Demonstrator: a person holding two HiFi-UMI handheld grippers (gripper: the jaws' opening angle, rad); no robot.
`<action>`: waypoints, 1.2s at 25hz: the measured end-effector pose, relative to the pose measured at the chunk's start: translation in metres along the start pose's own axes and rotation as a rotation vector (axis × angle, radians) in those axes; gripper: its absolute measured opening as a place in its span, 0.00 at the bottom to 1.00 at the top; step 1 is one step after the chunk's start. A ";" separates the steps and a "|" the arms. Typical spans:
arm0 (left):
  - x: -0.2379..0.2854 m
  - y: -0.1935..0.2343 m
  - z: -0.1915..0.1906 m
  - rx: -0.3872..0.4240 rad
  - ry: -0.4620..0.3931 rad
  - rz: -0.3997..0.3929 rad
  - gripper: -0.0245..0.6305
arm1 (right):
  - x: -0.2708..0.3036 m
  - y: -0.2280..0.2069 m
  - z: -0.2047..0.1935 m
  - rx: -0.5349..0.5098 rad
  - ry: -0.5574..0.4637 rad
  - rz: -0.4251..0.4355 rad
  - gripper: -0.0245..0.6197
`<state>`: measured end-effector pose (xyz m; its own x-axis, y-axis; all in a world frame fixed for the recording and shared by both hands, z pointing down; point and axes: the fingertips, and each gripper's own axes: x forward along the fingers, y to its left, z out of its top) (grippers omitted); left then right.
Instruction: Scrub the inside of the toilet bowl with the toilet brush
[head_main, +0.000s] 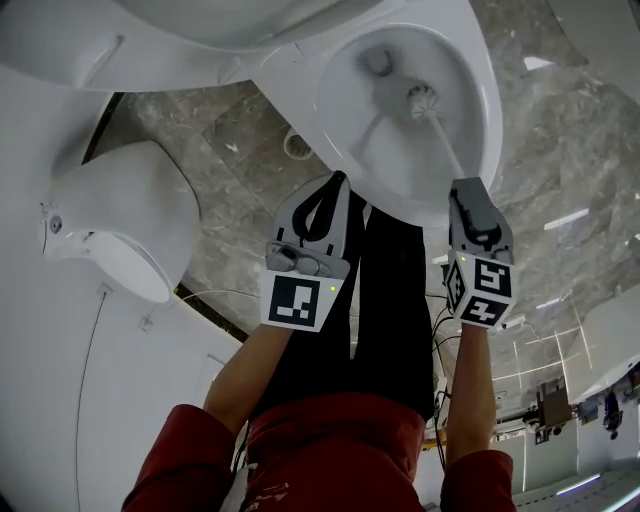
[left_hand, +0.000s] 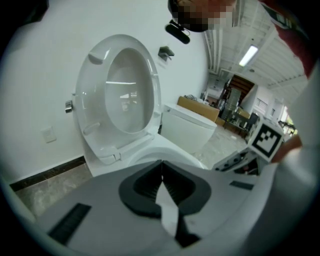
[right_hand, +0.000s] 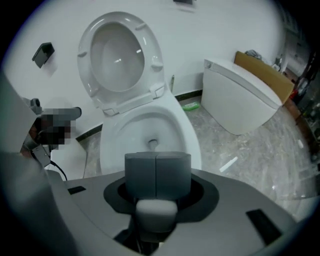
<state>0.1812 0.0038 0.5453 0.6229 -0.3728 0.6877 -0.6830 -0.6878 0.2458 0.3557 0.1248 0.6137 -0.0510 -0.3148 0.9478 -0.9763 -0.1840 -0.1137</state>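
Grey stone floor (head_main: 235, 150) with pale streaks lies under both grippers, and the walls (left_hand: 35, 75) are plain white. The white toilet bowl (head_main: 345, 110) is just in front of the right gripper (head_main: 468, 186). That gripper's jaws squeeze the white handle of the toilet brush (head_main: 422, 97). The brush head sits down inside the bowl, ahead of the jaw tips. The left gripper (head_main: 337, 180) is beside it at the bowl's near rim, with its jaws pressed together and nothing in them. The lid (left_hand: 125, 85) stands up behind the bowl. Another white toilet (right_hand: 240, 100) sits off to the right gripper's right.
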 end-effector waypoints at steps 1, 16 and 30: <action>0.001 -0.001 0.001 -0.002 -0.002 0.000 0.04 | -0.010 -0.011 0.003 0.005 -0.020 -0.024 0.28; -0.007 0.004 -0.008 0.002 0.008 0.030 0.04 | 0.050 0.076 0.113 0.004 -0.225 0.186 0.28; -0.002 0.004 -0.008 -0.002 0.008 0.025 0.04 | 0.030 0.025 -0.016 -0.227 0.089 0.088 0.28</action>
<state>0.1739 0.0067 0.5506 0.6025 -0.3853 0.6990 -0.6993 -0.6770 0.2296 0.3261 0.1255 0.6435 -0.1462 -0.2353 0.9609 -0.9890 0.0570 -0.1365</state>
